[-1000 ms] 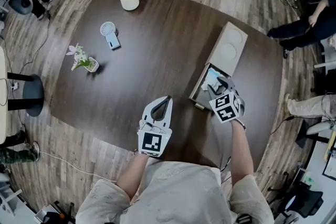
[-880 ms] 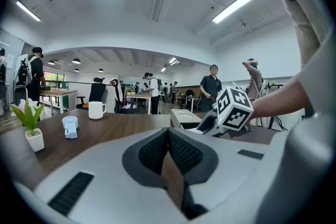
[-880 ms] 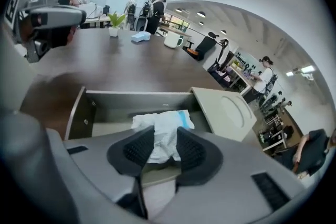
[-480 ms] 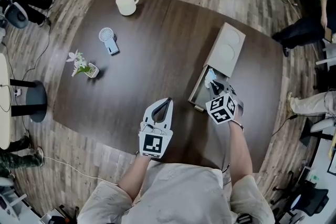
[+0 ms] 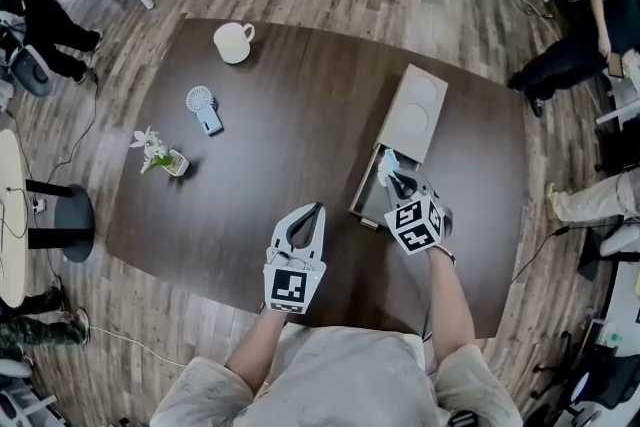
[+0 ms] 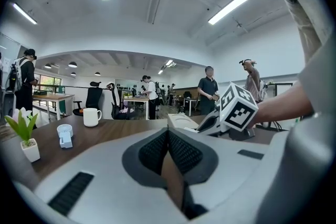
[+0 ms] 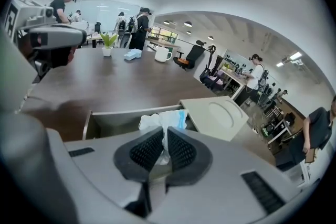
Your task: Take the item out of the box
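Now right claw (image 7: 165, 132) just closed onto white packet (image 7: 159, 120) in box (image 7: 118, 119); left claw (image 6: 168, 131) pinched together, empty.

packet (image 7: 168, 120) lower end hidden between fingers (image 7: 147, 150), box (image 7: 118, 120) interior mostly covered

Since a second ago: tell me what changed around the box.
The right claw has just been closing its jaws and now pinches the white packet inside the open box. The left claw, mug, fan and plant stayed put.
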`<state>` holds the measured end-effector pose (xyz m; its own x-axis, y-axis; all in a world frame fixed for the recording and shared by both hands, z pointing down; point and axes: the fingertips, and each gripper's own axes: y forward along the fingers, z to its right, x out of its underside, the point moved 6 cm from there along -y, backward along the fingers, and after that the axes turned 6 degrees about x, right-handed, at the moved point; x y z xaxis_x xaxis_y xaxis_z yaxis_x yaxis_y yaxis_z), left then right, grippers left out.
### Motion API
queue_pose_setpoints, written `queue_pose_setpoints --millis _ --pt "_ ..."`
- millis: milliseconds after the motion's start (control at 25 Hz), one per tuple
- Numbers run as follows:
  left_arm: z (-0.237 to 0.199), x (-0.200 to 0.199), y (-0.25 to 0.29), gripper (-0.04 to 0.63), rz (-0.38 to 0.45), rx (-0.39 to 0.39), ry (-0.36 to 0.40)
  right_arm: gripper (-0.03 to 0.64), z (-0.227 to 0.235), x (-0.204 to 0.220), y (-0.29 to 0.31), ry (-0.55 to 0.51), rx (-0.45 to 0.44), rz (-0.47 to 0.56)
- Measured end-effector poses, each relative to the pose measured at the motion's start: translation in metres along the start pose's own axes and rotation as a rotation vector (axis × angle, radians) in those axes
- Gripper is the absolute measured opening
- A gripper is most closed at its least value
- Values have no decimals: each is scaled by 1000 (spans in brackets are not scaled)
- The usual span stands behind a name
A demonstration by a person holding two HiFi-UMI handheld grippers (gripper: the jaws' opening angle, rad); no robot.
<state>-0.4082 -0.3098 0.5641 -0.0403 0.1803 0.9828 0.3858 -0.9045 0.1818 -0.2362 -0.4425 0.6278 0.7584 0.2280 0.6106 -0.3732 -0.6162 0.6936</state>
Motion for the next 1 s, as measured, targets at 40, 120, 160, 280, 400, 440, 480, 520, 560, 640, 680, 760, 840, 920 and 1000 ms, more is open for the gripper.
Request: queue_pose_setpoints --millis 40,120,160,280,400,440,480,520,560,640,680,760,840,920,1000 --pt "1 -2 1 2 4 3 1 21 0 -1 -4 17 -1 13" --pt "4 -6 2 2 12 7 0 21 -1 -2 -14 52 -6 40" --pt "6 -8 3 2 16 9 -1 21 -1 -2 -19 68 -7 53" --pt "13 -16 6 2 31 17 4 21 3 -3 -36 114 2 88" --pt "20 -24 9 2 47 28 18 21 10 -3 -55 155 26 131" --pt "22 -27 9 2 51 32 21 22 12 -3 -62 168 35 147" --pt "24 -31 10 2 57 34 22 23 15 -1 -69 182 44 161" --pt "26 -34 11 2 66 33 19 23 18 1 -77 197 54 172" --pt "28 -38 12 2 76 31 17 23 22 2 -84 211 66 185" --pt "32 -47 15 2 94 31 18 23 30 2 -100 237 89 218" --pt "34 -50 16 2 100 32 21 23 33 3 -108 248 100 235" --pt "39 -56 17 2 108 36 21 23 41 6 -124 271 126 263" --pt "46 -62 18 2 117 42 24 23 50 12 -142 294 164 289" --pt "54 -68 20 2 126 53 33 23 57 21 -159 317 200 305" --pt "58 -72 20 2 133 59 41 23 61 28 -175 337 228 318"
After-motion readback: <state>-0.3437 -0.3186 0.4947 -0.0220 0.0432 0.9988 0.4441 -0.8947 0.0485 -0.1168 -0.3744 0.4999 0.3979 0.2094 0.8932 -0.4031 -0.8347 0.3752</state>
